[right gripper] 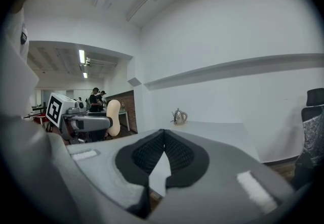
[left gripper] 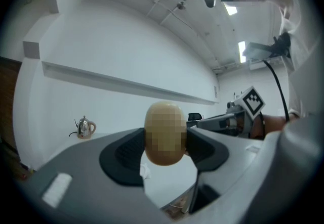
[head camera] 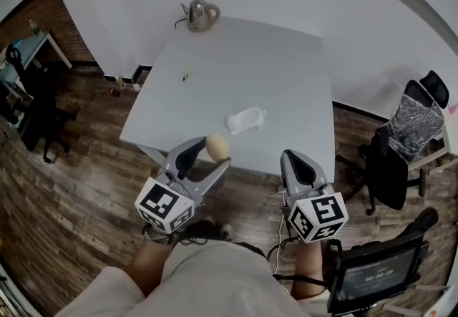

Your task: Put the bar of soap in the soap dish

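While the left gripper [head camera: 212, 153] pinches the bar of soap [head camera: 217, 144] near the table [head camera: 286, 72] edge, right gripper [head camera: 296, 159] closed and empty, the rounded bar could squirt out short of the soap dish [head camera: 247, 120].

The left gripper [left gripper: 164, 139] is covering most of the soap dish [left gripper: 145, 171] in its own view, and the bar of soap [left gripper: 164, 132] is showing blurred. A thin item [head camera: 186, 74] on the surface [head camera: 286, 79] is looking too small to tell.
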Demonstrator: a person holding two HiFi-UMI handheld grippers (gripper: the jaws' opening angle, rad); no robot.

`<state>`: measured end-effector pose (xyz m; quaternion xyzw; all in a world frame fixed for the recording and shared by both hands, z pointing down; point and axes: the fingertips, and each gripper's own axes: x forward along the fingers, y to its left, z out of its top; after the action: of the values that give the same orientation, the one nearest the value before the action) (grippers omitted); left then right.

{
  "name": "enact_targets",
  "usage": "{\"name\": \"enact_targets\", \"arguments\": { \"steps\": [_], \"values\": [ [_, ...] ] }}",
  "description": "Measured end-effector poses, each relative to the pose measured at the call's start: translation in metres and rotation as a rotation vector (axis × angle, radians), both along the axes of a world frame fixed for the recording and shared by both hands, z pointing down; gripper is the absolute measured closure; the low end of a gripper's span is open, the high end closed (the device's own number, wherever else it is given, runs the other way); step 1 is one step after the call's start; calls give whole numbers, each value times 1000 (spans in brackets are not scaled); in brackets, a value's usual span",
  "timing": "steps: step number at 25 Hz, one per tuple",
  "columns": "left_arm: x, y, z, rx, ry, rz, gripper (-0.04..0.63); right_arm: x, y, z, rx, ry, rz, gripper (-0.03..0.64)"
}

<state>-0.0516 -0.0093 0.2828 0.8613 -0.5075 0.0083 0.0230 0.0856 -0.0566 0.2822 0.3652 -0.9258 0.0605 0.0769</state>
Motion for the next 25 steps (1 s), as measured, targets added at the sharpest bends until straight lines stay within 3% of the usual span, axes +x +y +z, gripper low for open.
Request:
{"name": "enact_targets", "arguments": {
  "steps": [25],
  "values": [
    [-30, -60, 6, -28, 6, 51, 324, -20, -48, 5, -32, 10, 77, 615]
  ]
}}
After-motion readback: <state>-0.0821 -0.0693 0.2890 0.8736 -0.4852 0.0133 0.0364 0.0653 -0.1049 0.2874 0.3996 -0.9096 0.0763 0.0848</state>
